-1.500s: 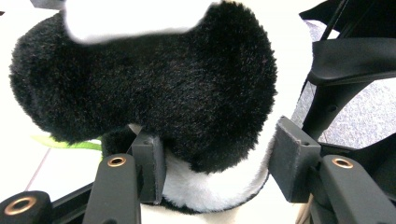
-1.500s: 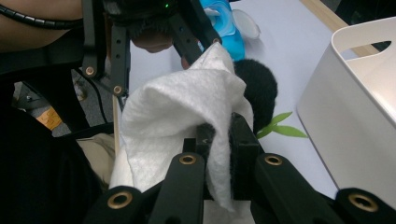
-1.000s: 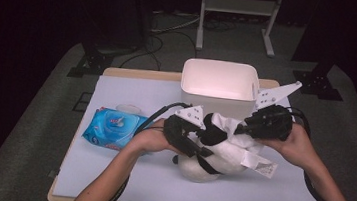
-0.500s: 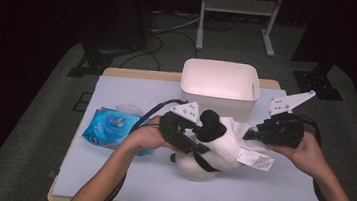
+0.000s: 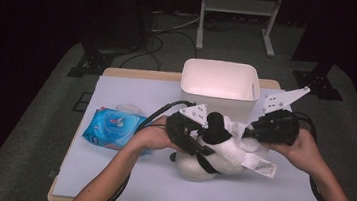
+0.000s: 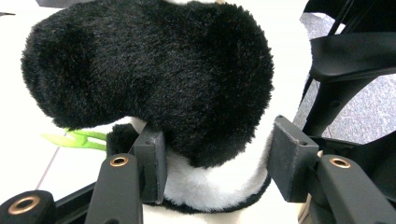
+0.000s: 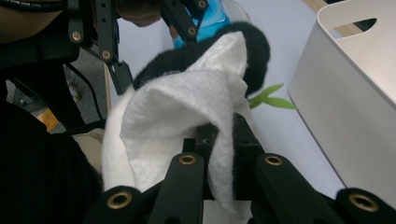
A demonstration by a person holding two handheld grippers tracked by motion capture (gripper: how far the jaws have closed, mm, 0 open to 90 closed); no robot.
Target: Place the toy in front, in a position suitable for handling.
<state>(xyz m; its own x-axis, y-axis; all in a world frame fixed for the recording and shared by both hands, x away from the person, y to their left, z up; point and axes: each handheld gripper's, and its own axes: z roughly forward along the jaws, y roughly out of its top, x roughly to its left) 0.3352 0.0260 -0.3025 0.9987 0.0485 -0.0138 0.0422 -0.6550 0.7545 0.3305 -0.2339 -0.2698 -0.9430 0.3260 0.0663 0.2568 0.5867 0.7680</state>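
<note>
At table centre, just in front of the white bin [image 5: 220, 83], a black-and-white plush panda [image 5: 221, 155] lies on the pale mat [image 5: 123, 175]. Left gripper [image 6: 217, 161] straddles the panda's black limb, left pad against the fur, right pad just beside it; whether it grips cannot be told. Right gripper [image 7: 219, 142] is clenched on a white wipe [image 7: 187, 112], which drapes over the panda's body. Blue wipes packet [image 5: 112, 128] lies at the left, near the left forearm.
</note>
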